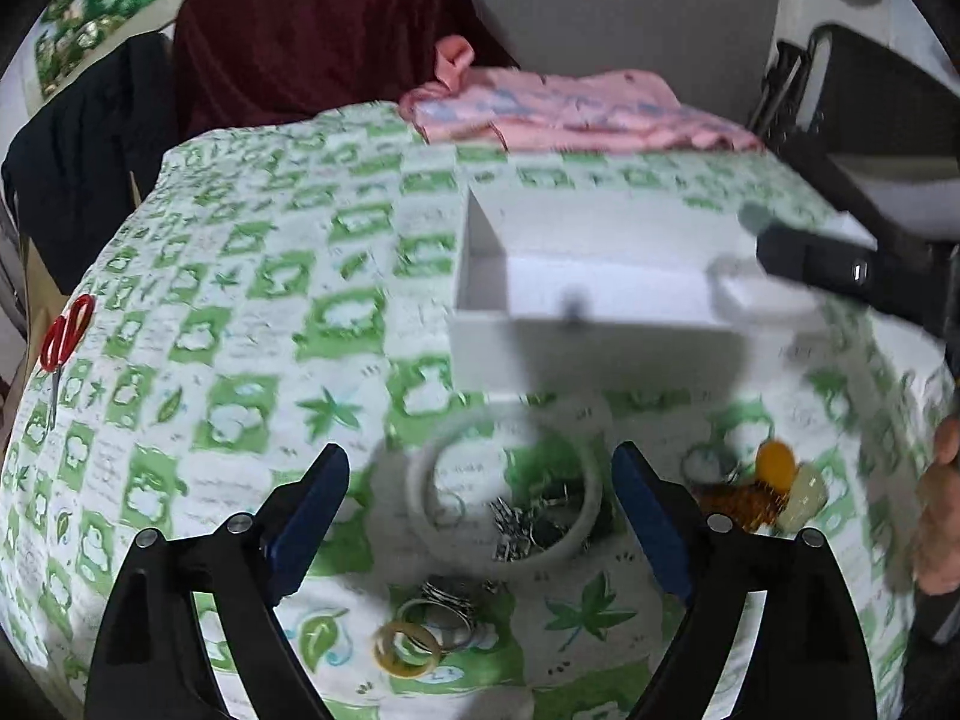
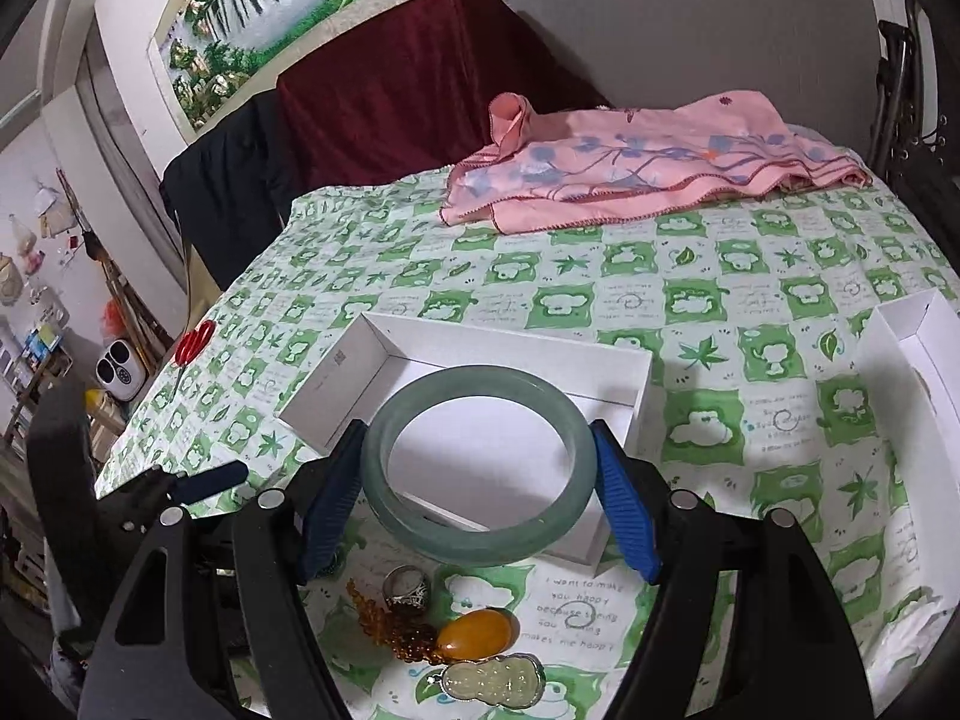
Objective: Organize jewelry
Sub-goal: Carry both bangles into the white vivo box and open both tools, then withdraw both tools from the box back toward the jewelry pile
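My right gripper (image 2: 480, 495) clamps the pale green jade bangle (image 2: 477, 465) over the open white cardboard box (image 2: 336, 384) (tablecloth (image 2: 690, 300) reads "I want to make you happy"), while my left gripper (image 1: 480, 516) gapes empty above a white bangle (image 1: 504, 492).

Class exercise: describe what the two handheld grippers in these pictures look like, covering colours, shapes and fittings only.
Both the left gripper and the right gripper have black angular arms with cut-out slots and round silver bolts. The jaws are lined with ribbed blue pads. No cables or markings show.
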`<state>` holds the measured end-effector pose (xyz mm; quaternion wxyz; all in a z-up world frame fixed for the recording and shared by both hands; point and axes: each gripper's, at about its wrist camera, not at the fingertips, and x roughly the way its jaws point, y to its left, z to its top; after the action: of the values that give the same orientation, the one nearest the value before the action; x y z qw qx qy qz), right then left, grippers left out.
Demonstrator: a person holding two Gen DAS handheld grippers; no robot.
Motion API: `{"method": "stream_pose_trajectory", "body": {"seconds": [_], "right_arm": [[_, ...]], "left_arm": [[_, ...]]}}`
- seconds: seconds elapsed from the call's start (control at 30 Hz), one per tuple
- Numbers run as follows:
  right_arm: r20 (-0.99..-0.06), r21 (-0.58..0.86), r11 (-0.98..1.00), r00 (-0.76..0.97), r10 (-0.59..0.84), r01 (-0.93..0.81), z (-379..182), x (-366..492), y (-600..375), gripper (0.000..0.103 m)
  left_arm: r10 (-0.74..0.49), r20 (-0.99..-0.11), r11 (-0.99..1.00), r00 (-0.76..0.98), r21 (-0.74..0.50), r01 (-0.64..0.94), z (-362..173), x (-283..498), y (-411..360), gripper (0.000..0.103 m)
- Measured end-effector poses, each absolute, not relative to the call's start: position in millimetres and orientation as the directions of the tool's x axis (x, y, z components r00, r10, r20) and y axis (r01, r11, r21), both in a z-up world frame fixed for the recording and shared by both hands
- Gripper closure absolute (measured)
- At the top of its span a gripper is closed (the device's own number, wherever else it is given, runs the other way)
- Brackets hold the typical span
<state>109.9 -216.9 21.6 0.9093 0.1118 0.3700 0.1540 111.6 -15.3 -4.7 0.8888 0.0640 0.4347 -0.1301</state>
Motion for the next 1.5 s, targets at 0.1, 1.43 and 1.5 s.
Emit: {"method": "stream_pose_trajectory", "body": {"seconds": [0.1,1.43,1.5], "right_arm": [[-0.648,0.317,0.928,0.670,0.363,-0.196,17.8,110.8,-216.1,0.034],[-0.662,0.363,0.927,0.674,0.329,-0.096,18.9,131.0,-244.6,0.032],[-0.686,0.373,0.925,0.649,0.330,-0.076,11.8,128.2,-250.5,0.032]], "left_arm": [[-0.160,-0.810,0.954,0.563,0.019,0.300,-16.6,111.3,-20.4,0.014],[-0.304,-0.719,0.944,0.625,-0.137,0.301,27.1,161.2,-19.4,0.018],[-0.304,-0.725,0.940,0.618,-0.125,0.316,24.3,157.8,-23.0,0.018]]}}
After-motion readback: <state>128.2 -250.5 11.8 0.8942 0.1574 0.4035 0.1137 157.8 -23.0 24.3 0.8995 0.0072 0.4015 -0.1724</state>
